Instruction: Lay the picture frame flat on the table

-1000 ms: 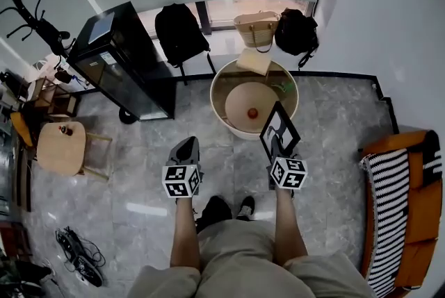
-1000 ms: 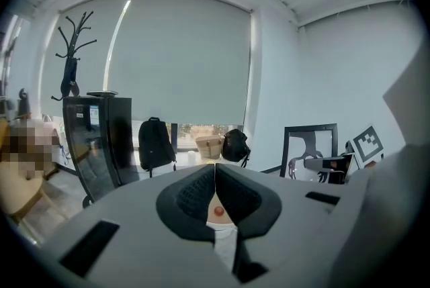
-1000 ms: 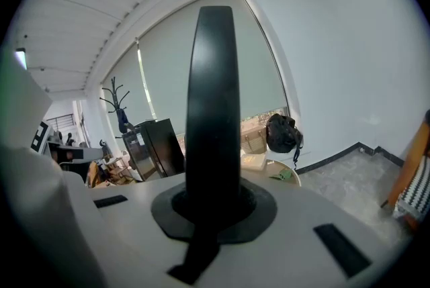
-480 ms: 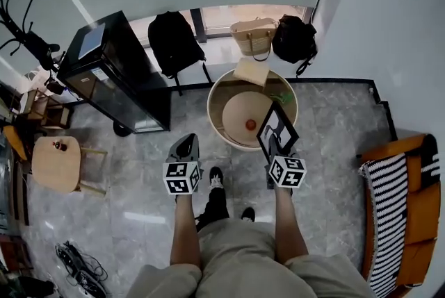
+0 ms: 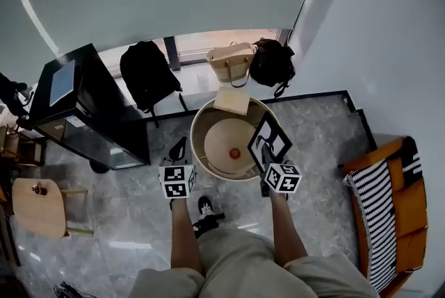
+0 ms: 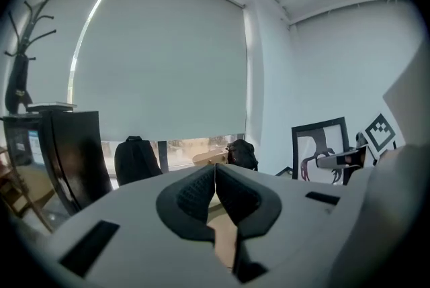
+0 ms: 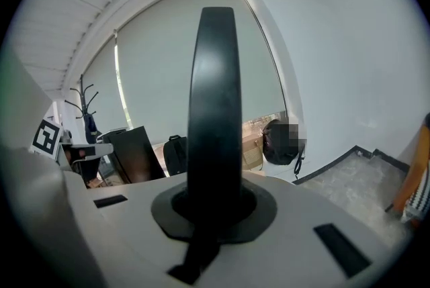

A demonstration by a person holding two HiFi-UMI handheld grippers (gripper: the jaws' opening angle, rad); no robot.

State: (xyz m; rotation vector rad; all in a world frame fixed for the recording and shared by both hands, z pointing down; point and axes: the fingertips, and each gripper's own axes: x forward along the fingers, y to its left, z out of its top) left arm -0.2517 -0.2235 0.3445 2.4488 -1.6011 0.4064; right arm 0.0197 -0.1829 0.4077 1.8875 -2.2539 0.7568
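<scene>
- In the head view, the person stands on a grey floor [image 5: 320, 130] just in front of a round table [image 5: 217, 135].
- The right gripper [image 5: 265, 151] holds the picture frame [image 5: 270, 140] by its bottom edge.
- The frame is black with a white picture inside. It is tipped up, not flat, and it shows over the table's right rim.
- The left gripper [image 5: 179, 146] is by the table's left rim. It holds nothing.
- A small red thing [image 5: 235, 153] sits on the table top. A flat tan thing [image 5: 231, 101] lies at the far rim.
- Behind the table, by the window, are a black backpack [image 5: 144, 74], a straw bag [image 5: 229, 62] and another black bag [image 5: 271, 62].
- A black cabinet [image 5: 80, 109] stands to the left. An orange sofa with a striped cloth [image 5: 386, 206] is at the right.
- In the left gripper view, the two fingers are pressed together at the tips, with nothing between them.
- At the right of that view, the frame stands up in the other gripper.
- In the right gripper view, the frame's black edge stands tall right in the middle.
- The fingers there are pinched tight on that edge, one on each side.
- Past the frame are the big window blind, the bags and the black cabinet.
</scene>
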